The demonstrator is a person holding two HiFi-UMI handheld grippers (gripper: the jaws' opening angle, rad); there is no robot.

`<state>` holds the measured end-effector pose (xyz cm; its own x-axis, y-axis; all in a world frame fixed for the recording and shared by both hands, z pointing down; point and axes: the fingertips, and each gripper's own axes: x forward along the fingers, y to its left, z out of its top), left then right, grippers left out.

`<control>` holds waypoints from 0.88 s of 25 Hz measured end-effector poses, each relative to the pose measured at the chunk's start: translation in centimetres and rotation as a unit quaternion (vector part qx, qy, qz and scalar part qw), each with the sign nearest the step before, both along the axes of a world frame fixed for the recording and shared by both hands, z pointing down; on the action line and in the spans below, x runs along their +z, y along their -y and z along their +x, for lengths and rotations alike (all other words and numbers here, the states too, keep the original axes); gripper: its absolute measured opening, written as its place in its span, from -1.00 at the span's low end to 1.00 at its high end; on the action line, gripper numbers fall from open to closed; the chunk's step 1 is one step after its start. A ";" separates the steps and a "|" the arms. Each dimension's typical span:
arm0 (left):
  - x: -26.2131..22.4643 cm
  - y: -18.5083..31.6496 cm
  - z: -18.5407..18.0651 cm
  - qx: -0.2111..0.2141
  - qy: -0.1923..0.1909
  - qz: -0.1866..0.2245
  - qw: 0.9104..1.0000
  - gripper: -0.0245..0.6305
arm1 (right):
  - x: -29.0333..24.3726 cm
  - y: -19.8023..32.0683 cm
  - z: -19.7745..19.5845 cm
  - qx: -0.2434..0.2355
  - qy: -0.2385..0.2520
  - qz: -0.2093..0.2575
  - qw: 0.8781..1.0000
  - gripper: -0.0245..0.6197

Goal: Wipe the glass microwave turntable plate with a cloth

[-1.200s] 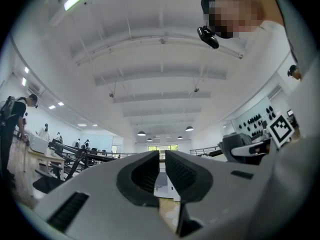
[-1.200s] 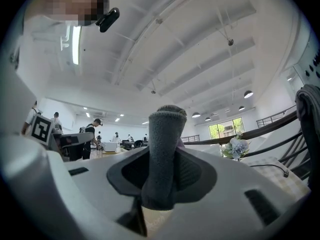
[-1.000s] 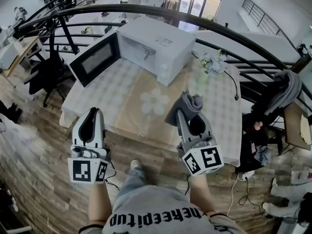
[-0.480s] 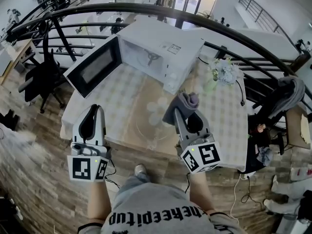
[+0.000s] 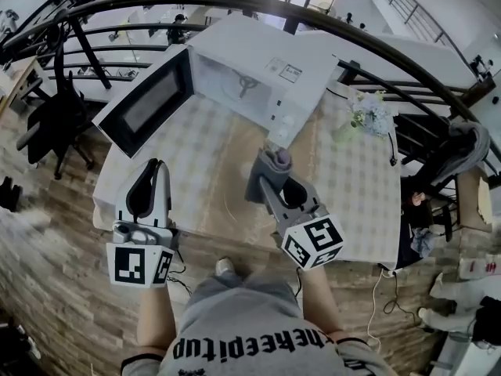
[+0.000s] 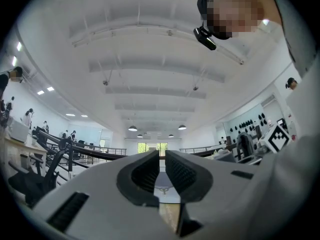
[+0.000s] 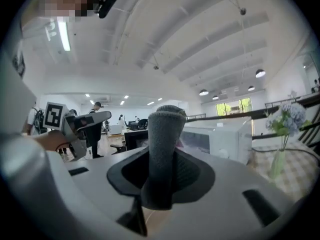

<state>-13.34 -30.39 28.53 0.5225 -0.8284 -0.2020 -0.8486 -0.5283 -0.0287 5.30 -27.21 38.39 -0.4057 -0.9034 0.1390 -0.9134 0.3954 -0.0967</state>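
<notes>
Right gripper view: the right gripper (image 7: 163, 176) has its jaws pressed on a folded grey cloth (image 7: 162, 149), which stands up past their tips. The cloth looks soft and light and should bend to a curved surface. The grip near its lower end leaves a loose top for rubbing.

In the left gripper view the left gripper (image 6: 161, 170) has its jaws all but together, with only a thin slit between them and nothing in it.

In the head view the glass turntable plate (image 5: 235, 204) shows only as a faint clear ring on the table (image 5: 352, 198), in front of the open microwave (image 5: 258, 69) and just beside the cloth. I judge it stiff, fairly heavy, slippery and breakable, so it is best steadied at the rim.

A label (image 5: 288, 72) on the microwave's top is too small to read. The shirt print is cut off; roughly "eepitu" can be read.
</notes>
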 end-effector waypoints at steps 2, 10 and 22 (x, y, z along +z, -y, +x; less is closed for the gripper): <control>0.7 0.5 -0.1 0.003 -0.002 -0.007 1.000 -0.82 | 2.2 0.4 -0.7 -0.017 0.015 -0.047 0.999 -0.58; 2.6 1.8 -1.1 -0.017 -0.004 -0.030 0.999 -0.82 | 11.6 2.9 -1.6 -0.017 -0.031 -0.189 0.981 -0.58; 4.4 1.4 -5.6 -0.105 -0.002 -0.060 0.993 -0.82 | 22.7 6.9 -6.8 -0.063 -0.118 -0.344 0.929 -0.58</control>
